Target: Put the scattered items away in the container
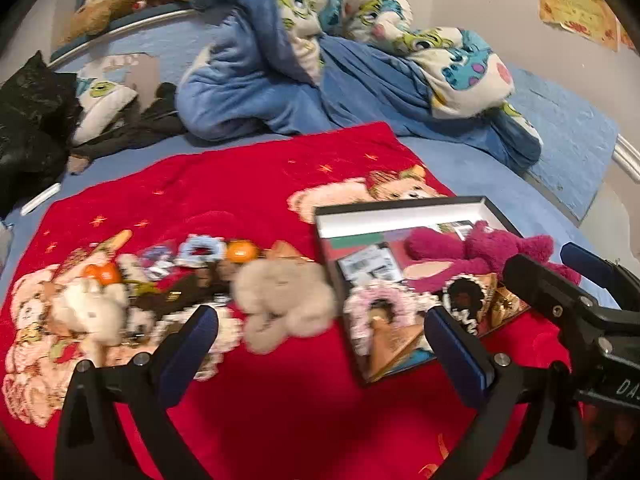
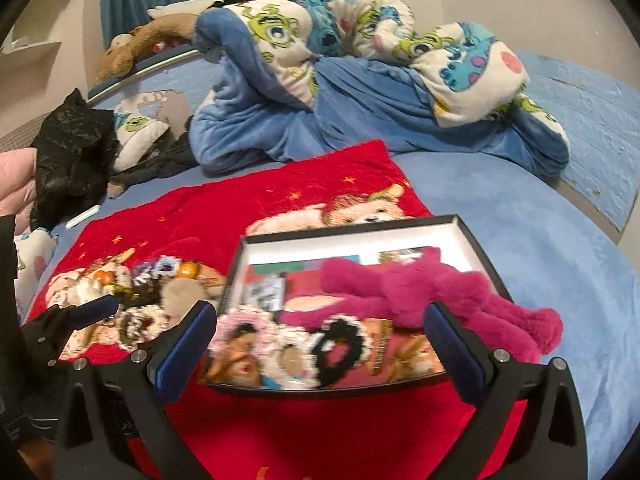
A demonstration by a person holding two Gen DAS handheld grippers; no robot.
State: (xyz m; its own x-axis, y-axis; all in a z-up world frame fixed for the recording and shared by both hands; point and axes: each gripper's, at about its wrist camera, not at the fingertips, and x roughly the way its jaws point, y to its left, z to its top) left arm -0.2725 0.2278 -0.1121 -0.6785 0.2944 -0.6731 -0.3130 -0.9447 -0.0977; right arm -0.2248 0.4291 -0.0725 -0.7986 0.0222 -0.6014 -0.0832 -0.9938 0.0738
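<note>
A black box with white inner walls (image 1: 400, 210) (image 2: 352, 229) lies on a red blanket (image 1: 240, 176). It holds a magenta plush (image 1: 480, 248) (image 2: 420, 288), a pink scrunchie (image 1: 380, 304) (image 2: 244, 324), a black scrunchie (image 1: 464, 300) (image 2: 336, 340) and some cards. Left of the box lie a beige plush (image 1: 280, 304) (image 2: 180, 292), a white plush (image 1: 88, 308), a light blue scrunchie (image 1: 200, 250), orange beads (image 1: 240, 252) and dark bits. My left gripper (image 1: 324, 344) stands open, just short of the beige plush. My right gripper (image 2: 320, 340) (image 1: 560, 268) hangs open over the box's near edge.
A crumpled blue monster-print duvet (image 1: 320, 60) fills the back of the blue bed. A black plastic bag (image 1: 32, 120) and dark clothes lie at the far left, a brown plush toy (image 1: 120, 0) by the headboard. The wall (image 1: 540, 52) runs along the right.
</note>
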